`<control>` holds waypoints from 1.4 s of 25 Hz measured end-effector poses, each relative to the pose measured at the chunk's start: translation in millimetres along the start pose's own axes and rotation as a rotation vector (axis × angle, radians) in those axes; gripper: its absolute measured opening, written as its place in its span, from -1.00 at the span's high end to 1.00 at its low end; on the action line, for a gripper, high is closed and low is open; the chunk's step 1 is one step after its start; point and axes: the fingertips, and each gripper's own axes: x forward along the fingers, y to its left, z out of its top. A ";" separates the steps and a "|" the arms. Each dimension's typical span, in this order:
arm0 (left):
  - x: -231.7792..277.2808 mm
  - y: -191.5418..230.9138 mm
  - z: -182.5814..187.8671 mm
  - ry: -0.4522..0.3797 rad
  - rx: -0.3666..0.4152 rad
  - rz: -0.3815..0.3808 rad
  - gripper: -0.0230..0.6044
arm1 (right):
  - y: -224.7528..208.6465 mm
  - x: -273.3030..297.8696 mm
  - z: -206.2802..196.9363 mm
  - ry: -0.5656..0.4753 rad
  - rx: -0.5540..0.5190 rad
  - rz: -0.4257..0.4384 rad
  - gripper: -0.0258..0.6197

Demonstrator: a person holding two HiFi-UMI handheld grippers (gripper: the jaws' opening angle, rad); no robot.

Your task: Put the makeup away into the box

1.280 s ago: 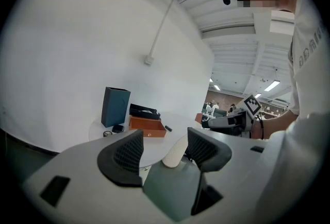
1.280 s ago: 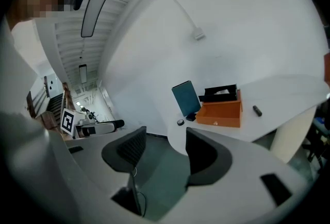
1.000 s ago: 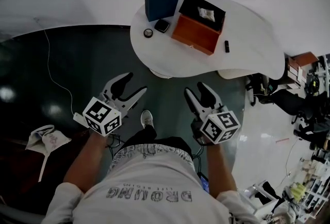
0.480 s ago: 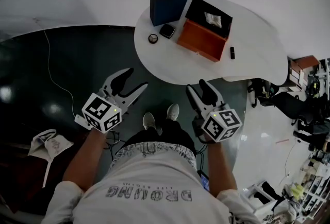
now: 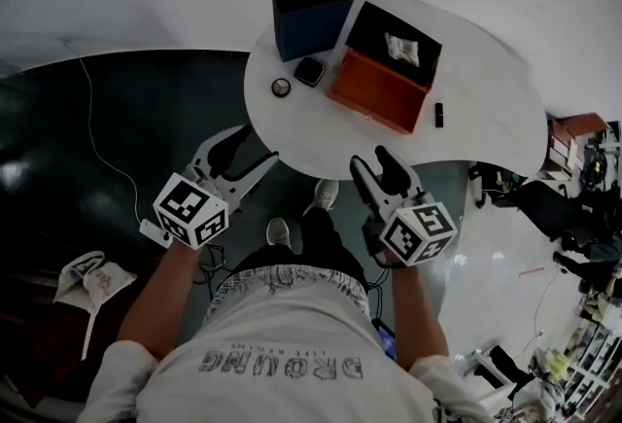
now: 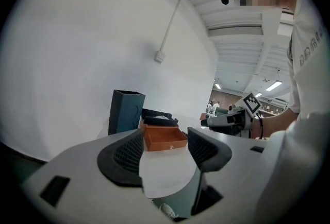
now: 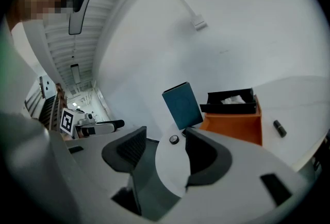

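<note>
sitting on the white table (image 5: 486,100), the round compact (image 5: 281,88), the black square case (image 5: 309,72) and a small black tube (image 5: 438,115) lie outside the open orange box (image 5: 379,90). the first two are beside a blue box (image 5: 311,17). we hold our left gripper (image 5: 255,147) and right gripper (image 5: 370,160) near the table's edge, both with jaws wide apart and empty.

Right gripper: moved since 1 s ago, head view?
Yes. The right gripper has come forward toward the white table. Earlier, dark floor separated its tips from the table's near edge; now they overlap that edge.
</note>
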 end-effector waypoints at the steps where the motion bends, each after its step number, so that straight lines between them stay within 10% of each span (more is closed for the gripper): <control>1: 6.2 2.3 1.1 0.002 0.000 0.004 0.06 | -5.1 3.6 3.6 0.003 -0.004 0.003 0.15; 35: 179.6 68.8 3.9 0.125 -0.004 0.166 0.05 | -167.3 97.0 84.4 0.102 0.002 0.144 0.15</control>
